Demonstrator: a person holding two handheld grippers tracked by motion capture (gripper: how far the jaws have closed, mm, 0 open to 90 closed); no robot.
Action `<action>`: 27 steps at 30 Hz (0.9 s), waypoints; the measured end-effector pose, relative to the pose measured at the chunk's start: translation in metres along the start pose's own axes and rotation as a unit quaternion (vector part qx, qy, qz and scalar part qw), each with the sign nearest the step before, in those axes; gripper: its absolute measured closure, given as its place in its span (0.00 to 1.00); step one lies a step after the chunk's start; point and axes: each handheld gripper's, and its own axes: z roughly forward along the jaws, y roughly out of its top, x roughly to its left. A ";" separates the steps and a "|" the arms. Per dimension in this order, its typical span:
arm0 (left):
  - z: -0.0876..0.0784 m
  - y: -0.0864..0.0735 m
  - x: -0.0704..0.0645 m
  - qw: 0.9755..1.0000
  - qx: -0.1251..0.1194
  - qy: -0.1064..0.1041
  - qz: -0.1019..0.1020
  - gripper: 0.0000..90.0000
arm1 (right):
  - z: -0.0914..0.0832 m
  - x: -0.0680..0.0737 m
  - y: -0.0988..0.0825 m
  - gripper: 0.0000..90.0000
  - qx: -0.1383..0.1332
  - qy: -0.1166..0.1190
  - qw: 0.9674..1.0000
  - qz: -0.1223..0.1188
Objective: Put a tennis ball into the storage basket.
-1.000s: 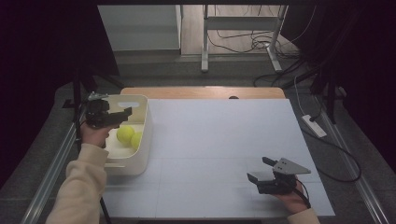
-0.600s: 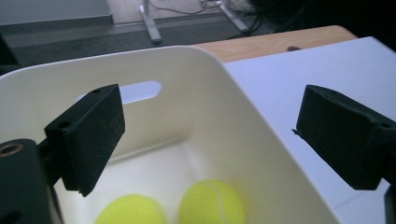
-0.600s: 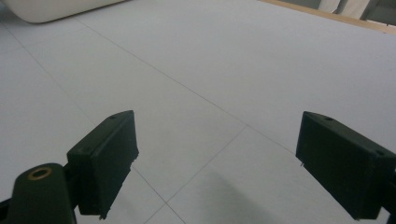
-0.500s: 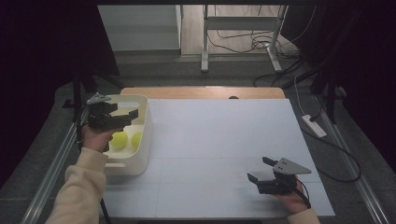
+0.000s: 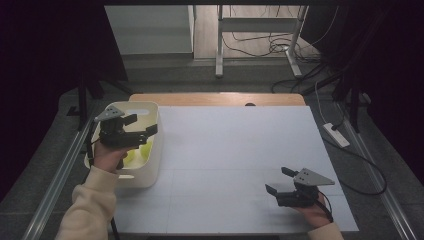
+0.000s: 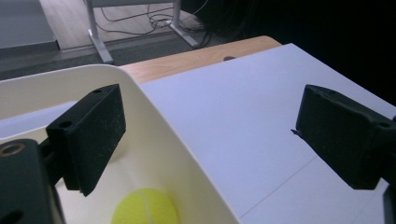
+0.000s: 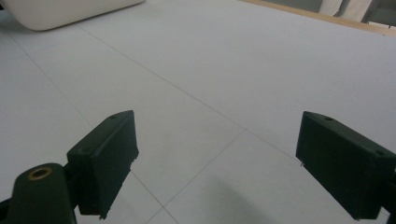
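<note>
A white bin [image 5: 154, 150] stands at the table's left edge with yellow-green tennis balls [image 5: 145, 150] in it. My left gripper [image 5: 141, 124] hovers over the bin, pointing right, and is open. Its jaws have just been closing a little, with nothing between them. In the left gripper view the left gripper [image 6: 210, 116] straddles the bin's rim [image 6: 177, 140] from above, and one tennis ball [image 6: 144, 207] lies on the bin floor below. My right gripper [image 5: 278, 180] rests low at the table's near right, open and holding nothing. In the right gripper view the right gripper [image 7: 219, 149] faces bare white tabletop.
The white table cover [image 5: 240, 150] spreads between the two grippers, with a wooden strip [image 5: 215, 98] along its far edge. A corner of the bin [image 7: 70, 9] lies far off in the right gripper view. A power strip [image 5: 336, 135] lies on the floor to the right.
My left gripper has drifted right and toward the near side over the bin, rising slightly, and now covers more of the balls. The right gripper has stayed put.
</note>
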 end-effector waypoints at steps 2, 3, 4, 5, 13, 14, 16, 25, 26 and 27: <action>0.000 -0.002 -0.007 1.000 -0.004 -0.007 0.005 0.11 | -0.001 0.000 -0.001 0.14 -0.001 -0.001 1.000 0.000; 0.000 -0.003 -0.009 1.000 -0.006 -0.009 0.006 0.11 | -0.002 0.001 -0.001 0.14 -0.001 -0.002 1.000 -0.002; 0.000 -0.003 -0.011 1.000 -0.007 -0.012 0.008 0.11 | -0.003 0.001 -0.002 0.14 -0.001 -0.003 1.000 -0.002; 0.000 -0.003 -0.013 1.000 -0.008 -0.015 0.010 0.11 | -0.004 0.002 -0.002 0.15 -0.002 -0.004 1.000 -0.003; -0.005 -0.007 -0.026 0.999 -0.012 -0.034 0.031 0.13 | -0.006 0.005 -0.001 0.15 -0.001 -0.008 1.000 -0.007; -0.006 -0.008 -0.028 0.999 -0.013 -0.040 0.032 0.14 | -0.006 0.005 -0.001 0.15 0.000 -0.008 1.000 -0.006; -0.007 -0.011 -0.031 0.998 -0.012 -0.045 0.035 0.14 | -0.005 0.005 -0.001 0.15 0.000 -0.008 1.000 -0.006; -0.010 -0.024 -0.043 0.996 -0.021 -0.083 0.029 0.13 | -0.005 0.004 -0.002 0.15 0.002 -0.008 1.000 -0.006; -0.010 -0.026 -0.046 0.996 -0.021 -0.086 0.031 0.14 | -0.005 0.004 -0.001 0.15 0.002 -0.008 1.000 -0.006; -0.010 -0.028 -0.047 0.995 -0.022 -0.086 0.034 0.14 | -0.005 0.004 -0.001 0.15 0.002 -0.008 1.000 -0.006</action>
